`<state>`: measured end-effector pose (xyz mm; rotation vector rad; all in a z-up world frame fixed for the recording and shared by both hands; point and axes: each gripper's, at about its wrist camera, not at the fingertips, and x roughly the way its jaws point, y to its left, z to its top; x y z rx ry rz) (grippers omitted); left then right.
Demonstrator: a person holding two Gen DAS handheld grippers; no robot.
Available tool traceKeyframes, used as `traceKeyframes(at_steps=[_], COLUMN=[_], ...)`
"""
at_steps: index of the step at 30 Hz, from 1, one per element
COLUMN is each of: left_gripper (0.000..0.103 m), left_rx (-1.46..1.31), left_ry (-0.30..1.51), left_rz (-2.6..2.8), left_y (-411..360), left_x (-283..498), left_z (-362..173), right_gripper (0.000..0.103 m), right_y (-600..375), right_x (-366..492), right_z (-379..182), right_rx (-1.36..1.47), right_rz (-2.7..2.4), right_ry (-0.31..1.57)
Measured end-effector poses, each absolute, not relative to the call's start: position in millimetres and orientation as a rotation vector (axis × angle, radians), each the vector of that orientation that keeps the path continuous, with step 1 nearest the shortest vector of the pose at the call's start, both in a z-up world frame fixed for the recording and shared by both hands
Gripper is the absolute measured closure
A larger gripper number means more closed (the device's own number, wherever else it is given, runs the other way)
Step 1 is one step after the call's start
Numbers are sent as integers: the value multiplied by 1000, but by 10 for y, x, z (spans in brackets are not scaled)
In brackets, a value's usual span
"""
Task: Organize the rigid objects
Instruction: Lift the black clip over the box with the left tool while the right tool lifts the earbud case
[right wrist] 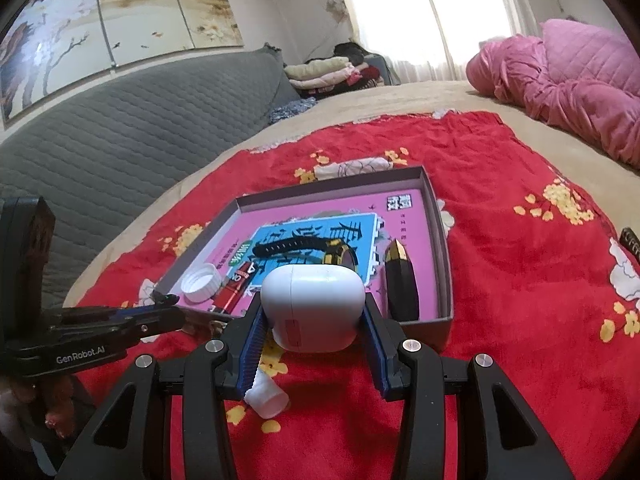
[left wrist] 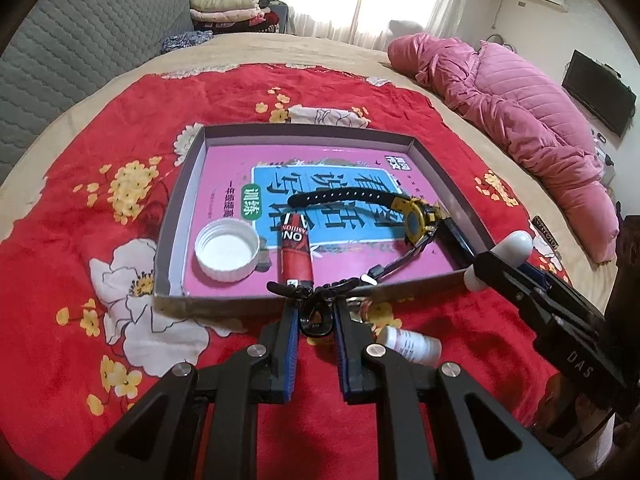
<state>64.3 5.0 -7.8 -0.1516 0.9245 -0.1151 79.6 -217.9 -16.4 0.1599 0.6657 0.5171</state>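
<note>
Left wrist view: the left tool (left wrist: 316, 316) is clenched on a black clip (left wrist: 316, 318), held just over the near wall of the box (left wrist: 224, 303). The clip's wire arms spread along that wall; released too early, I judge it drops outside onto the red blanket (left wrist: 80, 240) beside the small bottle (left wrist: 410, 343). Inside, the cap (left wrist: 226, 249), red tube (left wrist: 295, 254) and watch (left wrist: 414, 216) crowd the near half; the far half lies bare.

Right wrist view: the right tool (right wrist: 314, 334) grips a white case (right wrist: 314, 306), short of the near wall of the box (right wrist: 446, 326). The case is smooth and rounded, so it could slip or twist. The left tool (right wrist: 168, 316) sits close by at the same wall, so they may collide. A dark object (right wrist: 400, 284) fills the right side; open room lies toward the far corner.
</note>
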Motion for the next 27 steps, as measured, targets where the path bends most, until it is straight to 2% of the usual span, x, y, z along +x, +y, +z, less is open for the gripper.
traceKeyframes(at_steps=[27], left_gripper=[87], left_rx=[-149], left_ry=[921], left_rz=[-99], left_y=[-49], left_x=[888], left_z=[-80], right_gripper=[57], right_y=[-2311], right_x=[921], right_z=[-91], right_rx=[208], right_rz=[523], right_ry=[613])
